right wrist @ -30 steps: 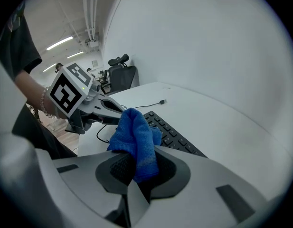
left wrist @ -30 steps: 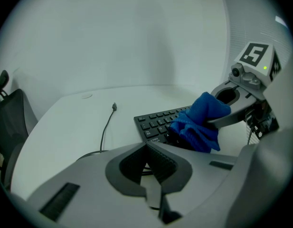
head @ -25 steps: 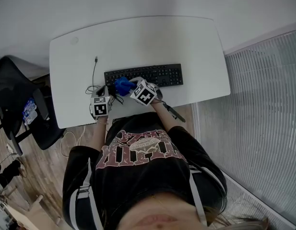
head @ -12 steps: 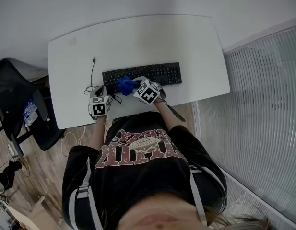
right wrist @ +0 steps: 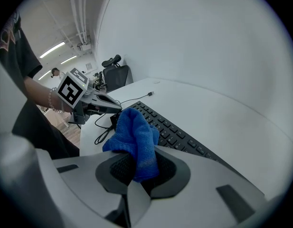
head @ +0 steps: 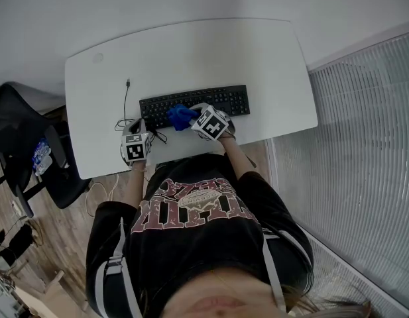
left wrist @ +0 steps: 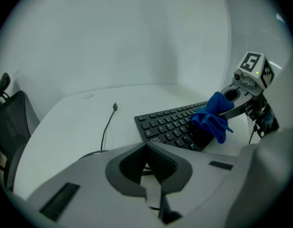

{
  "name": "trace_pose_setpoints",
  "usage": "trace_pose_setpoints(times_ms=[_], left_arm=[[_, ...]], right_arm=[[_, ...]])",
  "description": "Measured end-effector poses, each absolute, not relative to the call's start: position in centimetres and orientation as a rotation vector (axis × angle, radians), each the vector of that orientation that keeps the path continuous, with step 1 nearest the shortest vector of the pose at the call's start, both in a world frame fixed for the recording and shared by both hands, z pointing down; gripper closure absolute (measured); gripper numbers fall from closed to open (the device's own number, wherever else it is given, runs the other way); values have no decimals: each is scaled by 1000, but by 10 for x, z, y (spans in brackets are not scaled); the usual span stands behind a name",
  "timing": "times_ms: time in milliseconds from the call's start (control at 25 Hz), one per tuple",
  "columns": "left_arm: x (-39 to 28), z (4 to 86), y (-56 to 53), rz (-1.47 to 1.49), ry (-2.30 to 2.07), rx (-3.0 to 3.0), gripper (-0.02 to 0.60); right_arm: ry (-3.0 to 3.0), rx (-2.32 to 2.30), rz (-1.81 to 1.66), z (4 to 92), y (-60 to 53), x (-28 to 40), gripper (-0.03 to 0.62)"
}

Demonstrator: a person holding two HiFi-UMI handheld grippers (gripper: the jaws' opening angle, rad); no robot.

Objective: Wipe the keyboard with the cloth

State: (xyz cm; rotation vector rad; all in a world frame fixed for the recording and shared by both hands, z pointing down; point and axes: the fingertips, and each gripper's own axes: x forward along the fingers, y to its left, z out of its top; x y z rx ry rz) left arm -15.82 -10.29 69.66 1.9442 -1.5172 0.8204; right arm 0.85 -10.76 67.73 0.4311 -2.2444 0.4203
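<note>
**Head view.** A black keyboard is laid near the front edge of a white table. A blue cloth is held against the keys, left of the keyboard's middle, by the right gripper. The left gripper is held just off the keyboard's left end, beside a black cable. A black chair is seen left of the table.

**Left gripper view.** The jaws are pressed together and nothing is held between them. The keyboard's left end is seen ahead of them, with the cloth draped onto the keys at the right.

**Right gripper view.** The jaws are clamped on the cloth. It is bunched upward from between them, over the keyboard.
</note>
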Motion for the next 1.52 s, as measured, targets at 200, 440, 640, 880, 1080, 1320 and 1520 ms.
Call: trace_pose_setpoints(times_ms=[200, 440, 640, 880, 1080, 1320, 1520], left_arm=[[-159, 695, -102, 808, -1523, 1937, 549], [-158, 694, -102, 818, -1530, 1935, 549], [-159, 697, -102, 816, -1540, 1930, 549], [-159, 697, -102, 814, -1548, 1922, 549], [-157, 697, -102, 814, -1559, 1914, 549], [-157, 697, -102, 822, -1568, 1907, 548], [-155, 695, -104, 815, -1579, 1900, 549]], right_arm=[[-2234, 428, 440, 674, -110, 21, 530], [-2228, 416, 403, 677, -115, 35, 530], [-2228, 426, 435, 681, -115, 51, 530], [-2223, 469, 465, 683, -116, 72, 530], [-2220, 502, 466, 684, -116, 85, 530], [-2205, 547, 480, 684, -117, 105, 530], [-2187, 598, 492, 683, -121, 127, 530]])
